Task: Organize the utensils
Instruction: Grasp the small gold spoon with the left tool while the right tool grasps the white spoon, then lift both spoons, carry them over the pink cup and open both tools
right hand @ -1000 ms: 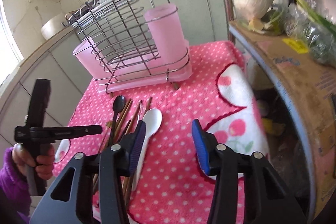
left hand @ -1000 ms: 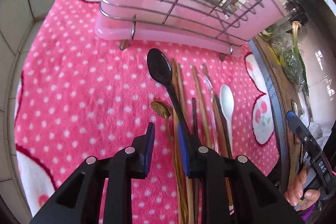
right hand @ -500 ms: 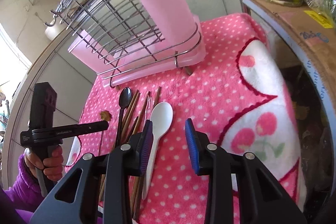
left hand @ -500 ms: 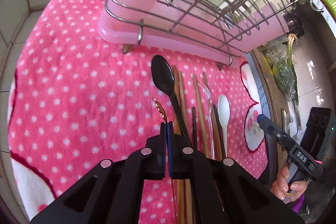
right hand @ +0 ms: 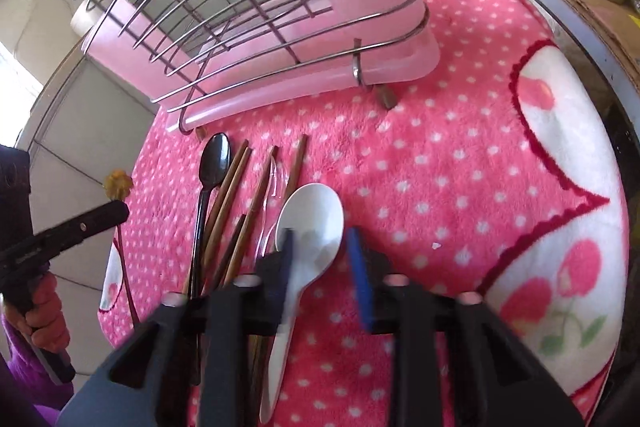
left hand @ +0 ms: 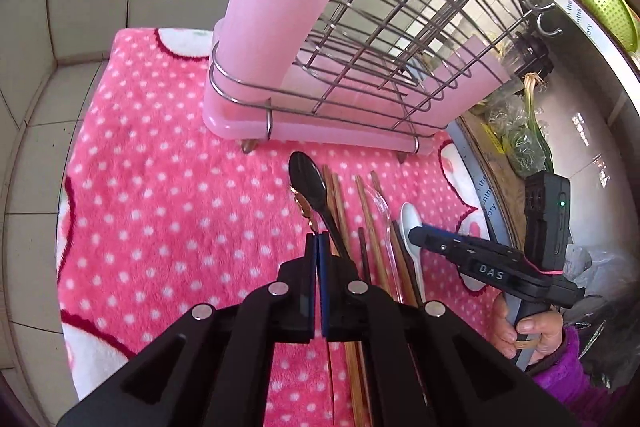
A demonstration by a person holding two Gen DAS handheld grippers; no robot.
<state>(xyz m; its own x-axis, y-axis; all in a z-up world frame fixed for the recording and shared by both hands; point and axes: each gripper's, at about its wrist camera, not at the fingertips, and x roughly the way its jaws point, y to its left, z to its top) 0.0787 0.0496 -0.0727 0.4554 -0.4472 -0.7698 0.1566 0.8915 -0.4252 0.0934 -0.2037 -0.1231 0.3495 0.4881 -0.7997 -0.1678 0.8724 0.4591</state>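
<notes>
My left gripper (left hand: 317, 251) is shut on a thin gold spoon (left hand: 303, 205) and holds it raised off the cloth; its gold bowl (right hand: 118, 184) shows beyond the left gripper (right hand: 114, 211) in the right wrist view. A black spoon (left hand: 310, 183), several wooden chopsticks (left hand: 370, 223), a clear plastic utensil (left hand: 382, 203) and a white spoon (right hand: 314, 223) lie side by side on the pink dotted cloth (left hand: 172, 211). My right gripper (right hand: 320, 247) is open low over the white spoon's bowl. A wire rack with pink cups (left hand: 280, 11) stands behind.
The rack's pink drip tray (right hand: 280, 87) sits on the cloth behind the utensils. A cardboard box with greens (left hand: 516, 143) lies right of the cloth. A green colander (left hand: 600, 3) is at far right. Tiled walls (left hand: 60, 7) bound the left.
My left gripper closed on the gold spoon and lifted it off the cloth. My right gripper moved down and forward over the white spoon, narrowing its opening.
</notes>
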